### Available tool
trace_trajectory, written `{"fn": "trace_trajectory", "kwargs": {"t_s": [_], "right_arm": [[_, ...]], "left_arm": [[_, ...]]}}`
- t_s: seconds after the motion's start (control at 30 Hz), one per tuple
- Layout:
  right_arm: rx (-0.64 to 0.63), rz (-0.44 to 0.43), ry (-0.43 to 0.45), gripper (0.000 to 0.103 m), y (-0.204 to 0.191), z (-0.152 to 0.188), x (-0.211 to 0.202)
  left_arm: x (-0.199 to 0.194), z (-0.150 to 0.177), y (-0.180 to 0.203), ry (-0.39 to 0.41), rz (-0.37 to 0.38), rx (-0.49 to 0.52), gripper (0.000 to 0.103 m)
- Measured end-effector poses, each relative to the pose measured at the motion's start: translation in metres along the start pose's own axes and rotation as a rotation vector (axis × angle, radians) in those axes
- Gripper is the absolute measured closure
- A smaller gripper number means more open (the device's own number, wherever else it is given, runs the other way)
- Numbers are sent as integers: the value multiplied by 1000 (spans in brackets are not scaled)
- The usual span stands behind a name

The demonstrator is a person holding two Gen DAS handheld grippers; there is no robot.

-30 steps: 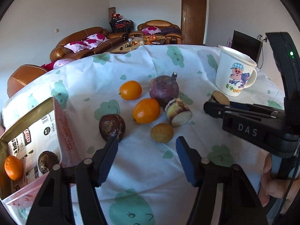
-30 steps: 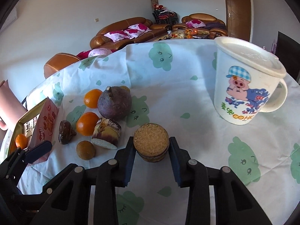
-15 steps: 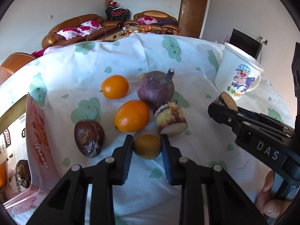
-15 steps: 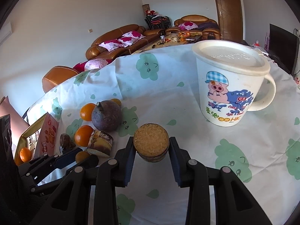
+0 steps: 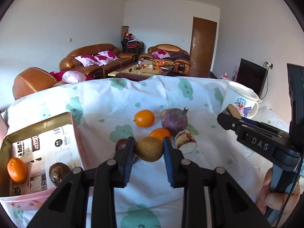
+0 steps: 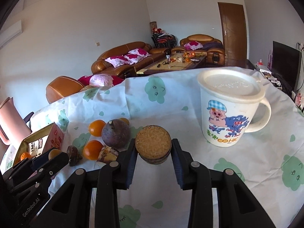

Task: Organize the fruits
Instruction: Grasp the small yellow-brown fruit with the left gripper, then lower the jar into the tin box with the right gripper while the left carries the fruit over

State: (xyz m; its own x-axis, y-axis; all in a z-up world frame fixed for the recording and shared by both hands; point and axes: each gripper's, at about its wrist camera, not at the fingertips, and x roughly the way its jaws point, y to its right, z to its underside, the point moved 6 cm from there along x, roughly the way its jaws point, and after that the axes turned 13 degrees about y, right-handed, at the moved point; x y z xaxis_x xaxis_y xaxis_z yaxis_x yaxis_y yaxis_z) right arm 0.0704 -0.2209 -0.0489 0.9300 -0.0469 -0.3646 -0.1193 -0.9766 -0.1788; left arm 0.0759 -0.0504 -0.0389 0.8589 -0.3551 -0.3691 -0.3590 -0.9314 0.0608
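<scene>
My left gripper is shut on a small yellow-brown round fruit, lifted just above the cloth. Behind it lie two oranges, a purple round fruit, a cut fruit piece and a dark wrinkled fruit, partly hidden by the left finger. An open box at the left holds an orange and a dark fruit. My right gripper is shut on a round brown-topped fruit piece, in front of the fruit pile.
A lidded white cartoon mug stands at the right, just beyond the right gripper. A pink jug stands left of the box. A white cloth with green prints covers the table. A hand grips the right tool's handle.
The left gripper moved in over the small yellow-brown fruit, shut on it and lifted it off the cloth. The right gripper kept its hold on the round piece and tilted slightly.
</scene>
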Motion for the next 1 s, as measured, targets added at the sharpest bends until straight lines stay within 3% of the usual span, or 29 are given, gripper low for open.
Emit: {"fn": "trace_trajectory", "kwargs": {"t_s": [0.17,0.63,0.83,1.0], "right_arm": [[-46,-49,58,66,-18,-3,-8],[-231,41,148,66,-53,0,-25],[-168,40,125,66,-44,3,-29],[-29,61,103,66,-7,1,-37]], "left_arm": [[-3,0,-12,0,-12,-12,72],[-17,5,-45,9,-80,18,72],[-25,3,-62,19,-93,6,72],[-28,2,-73,16,-100,-5,72]]}}
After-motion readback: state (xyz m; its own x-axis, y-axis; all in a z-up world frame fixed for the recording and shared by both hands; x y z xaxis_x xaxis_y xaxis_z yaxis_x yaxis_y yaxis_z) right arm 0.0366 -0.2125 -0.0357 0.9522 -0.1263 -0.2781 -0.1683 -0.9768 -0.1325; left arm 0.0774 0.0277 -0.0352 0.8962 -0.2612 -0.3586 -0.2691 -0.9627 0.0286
